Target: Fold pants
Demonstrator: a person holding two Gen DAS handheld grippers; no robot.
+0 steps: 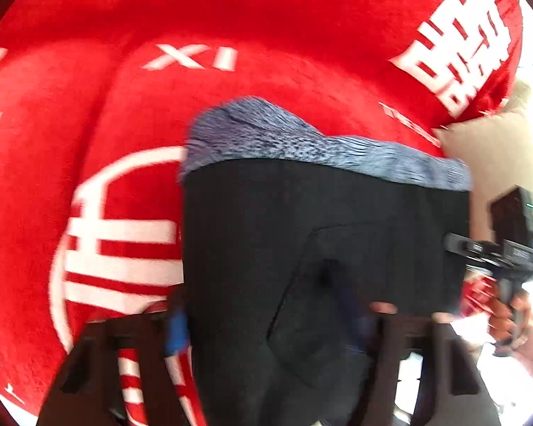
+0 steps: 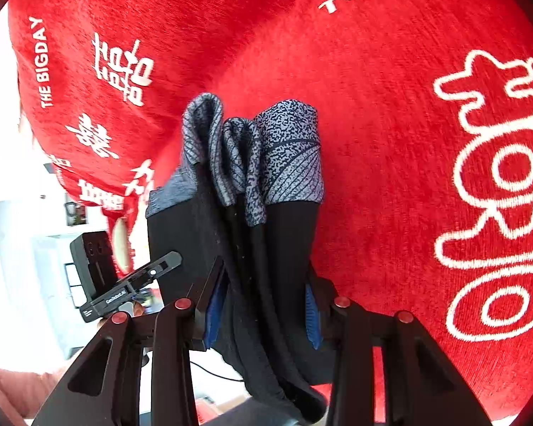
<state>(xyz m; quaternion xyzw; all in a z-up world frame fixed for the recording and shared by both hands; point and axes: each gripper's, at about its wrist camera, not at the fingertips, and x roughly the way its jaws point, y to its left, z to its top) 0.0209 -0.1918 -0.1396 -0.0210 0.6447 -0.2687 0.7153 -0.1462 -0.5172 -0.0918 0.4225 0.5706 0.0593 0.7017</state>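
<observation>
The pants (image 1: 323,241) are black with blue-grey patterned cuffs, folded into a thick bundle and held above a red blanket (image 1: 231,35). My left gripper (image 1: 270,323) is shut on the bundle's near edge. My right gripper (image 2: 263,305) is shut on the pants (image 2: 259,191) at the other end, with the layered cuffs hanging past the fingers. In the left wrist view the right gripper (image 1: 479,248) grips the bundle's right edge. In the right wrist view the left gripper (image 2: 131,284) shows at the bundle's left.
The red blanket (image 2: 391,106) with white lettering covers the surface under the pants. A beige pillow (image 1: 494,156) lies at its right edge. A bright room with furniture lies beyond the blanket's edge (image 2: 25,213).
</observation>
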